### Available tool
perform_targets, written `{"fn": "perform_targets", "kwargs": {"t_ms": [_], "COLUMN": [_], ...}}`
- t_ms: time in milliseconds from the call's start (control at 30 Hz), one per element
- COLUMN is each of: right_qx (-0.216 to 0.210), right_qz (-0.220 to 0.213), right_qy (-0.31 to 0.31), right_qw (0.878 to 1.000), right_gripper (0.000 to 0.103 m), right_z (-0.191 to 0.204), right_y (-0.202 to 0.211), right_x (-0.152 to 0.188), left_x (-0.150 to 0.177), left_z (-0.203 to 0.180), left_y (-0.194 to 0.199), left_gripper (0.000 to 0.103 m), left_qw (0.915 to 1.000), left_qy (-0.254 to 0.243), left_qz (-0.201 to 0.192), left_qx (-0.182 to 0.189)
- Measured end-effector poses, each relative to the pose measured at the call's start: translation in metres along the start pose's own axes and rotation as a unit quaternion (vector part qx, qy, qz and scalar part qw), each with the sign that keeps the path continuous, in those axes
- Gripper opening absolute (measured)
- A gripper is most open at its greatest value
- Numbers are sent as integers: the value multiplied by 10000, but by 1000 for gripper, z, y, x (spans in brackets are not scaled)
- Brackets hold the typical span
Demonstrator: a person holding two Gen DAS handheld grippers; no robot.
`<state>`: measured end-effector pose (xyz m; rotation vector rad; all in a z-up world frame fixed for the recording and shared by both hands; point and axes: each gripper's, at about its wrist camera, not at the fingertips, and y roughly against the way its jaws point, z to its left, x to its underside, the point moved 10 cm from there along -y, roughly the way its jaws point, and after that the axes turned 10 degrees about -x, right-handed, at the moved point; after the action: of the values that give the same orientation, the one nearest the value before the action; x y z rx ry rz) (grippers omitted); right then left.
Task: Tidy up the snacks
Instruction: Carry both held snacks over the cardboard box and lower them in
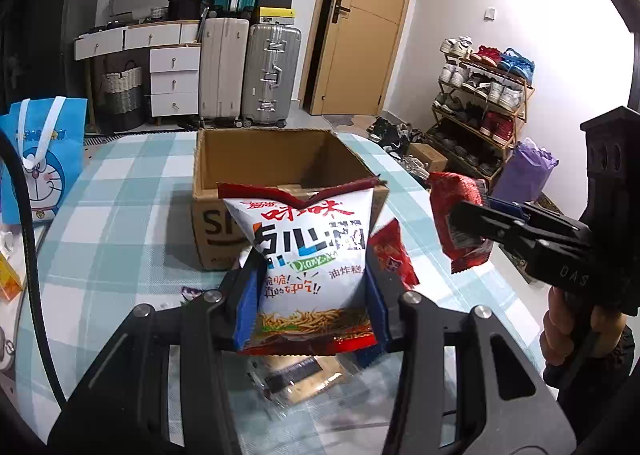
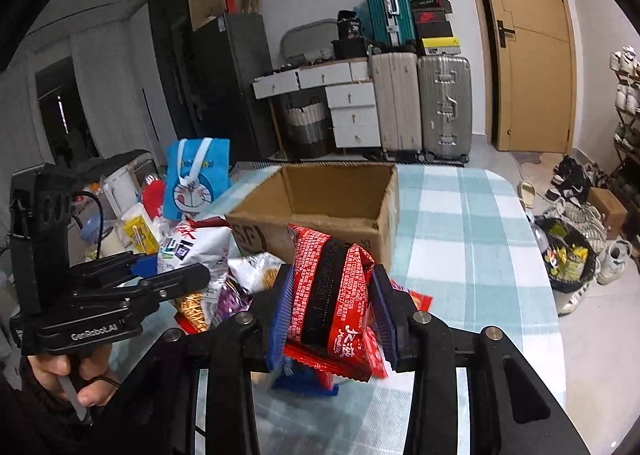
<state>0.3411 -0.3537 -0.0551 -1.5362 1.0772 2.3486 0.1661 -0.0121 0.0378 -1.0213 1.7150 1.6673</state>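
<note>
Both tools are loaded and raised above the counter, which wears a blue and white checked cloth. The left tool pinches a white noodle-snack bag between its blue pads, gripping the lower half so the bag stands upright with its long axis vertical and its red top edge level with the near rim of the cardboard box. The right tool is pressed onto a red snack packet, also held upright, with a slight lean to the left. The relation that matters is the box's open mouth: it lies straight ahead of both tools and a little beyond the held snacks, with its near wall standing between each snack and the empty inside. From the left wrist view the white bag sits just in front of that wall, nearly centred on it, while the right tool's packet hangs off to the right of the box; the left hand therefore looks the nearer of the two. Each tool points forward and roughly level, held by a hand on the grip below, the right hand visible at the frame edge. More snacks lie on the counter beneath the tools, including a clear biscuit pack. Judging by this, each drop calls for a forward carry over the rim before opening.
</note>
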Motion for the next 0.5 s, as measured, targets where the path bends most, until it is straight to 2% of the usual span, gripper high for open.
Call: {"fn": "perform_targets", "kwargs": {"t_ms": [300,500], "right_qx": [-88,-133], "right_qz": [-179,-165], "right_qy": [-278,-236], "right_qw": [9994,9995], "right_gripper": [38,38], "right_z": [-17,-18], "right_y": [-15,-33], "right_x": [-23,-37], "left_x": [-34,-51], "left_z": [24,42], "left_y": [-6,-23], "left_gripper": [43,43], "left_qw": [9998,9992], "left_qy": [155,262], "left_qz": [-33,16], "left_qx": [-140,-316]}}
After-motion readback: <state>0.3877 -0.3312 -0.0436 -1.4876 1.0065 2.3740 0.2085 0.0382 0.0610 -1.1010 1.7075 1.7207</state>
